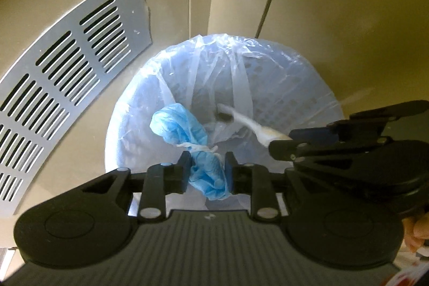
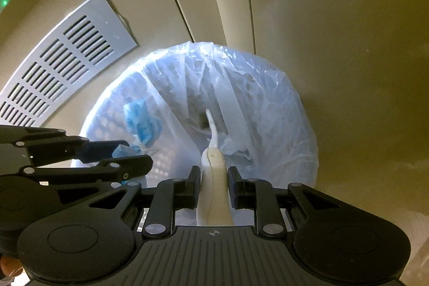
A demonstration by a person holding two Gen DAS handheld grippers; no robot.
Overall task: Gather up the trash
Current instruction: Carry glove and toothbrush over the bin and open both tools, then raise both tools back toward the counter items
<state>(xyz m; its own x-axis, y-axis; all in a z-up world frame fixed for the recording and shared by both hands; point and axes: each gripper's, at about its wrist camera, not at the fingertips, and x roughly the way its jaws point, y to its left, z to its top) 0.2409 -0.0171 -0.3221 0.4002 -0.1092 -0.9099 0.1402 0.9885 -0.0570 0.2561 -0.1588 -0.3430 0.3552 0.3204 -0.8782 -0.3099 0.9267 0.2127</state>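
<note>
Step in hand: the drop-off. Both pieces of trash hung over the lined bin (image 1: pixel 225 109), so this looked like the release stage of collecting trash.
Left hand-held gripper (image 1: pixel 206 174): its jaws stood slightly apart with the crumpled blue glove (image 1: pixel 207 176) between them. The right pad seemed to touch the glove, while a sliver of space showed at the left pad, so the hold looked loosened rather than firm.
Blue glove: part of it draped forward past the fingertips, above the near left side of the bin's mouth. A white string or band (image 1: pixel 199 148) was wrapped round its middle.
Right hand-held gripper (image 2: pixel 214 177): closed on the handle of a cream-white toothbrush (image 2: pixel 214 178).
Toothbrush: it pointed head-down toward the middle of the bin, its bristle end blurred.
Bin: a perforated basket under a clear plastic liner (image 2: pixel 268 103), standing on the floor near a slotted metal vent (image 1: pixel 61 87).
Next move, as a judgement: the left jaws needed to part wider so the glove could fall clear, and the right jaws then had to release the toothbrush over the opening.
Risk: the glove might cling to a pad or catch on the liner's folded edge.
</note>
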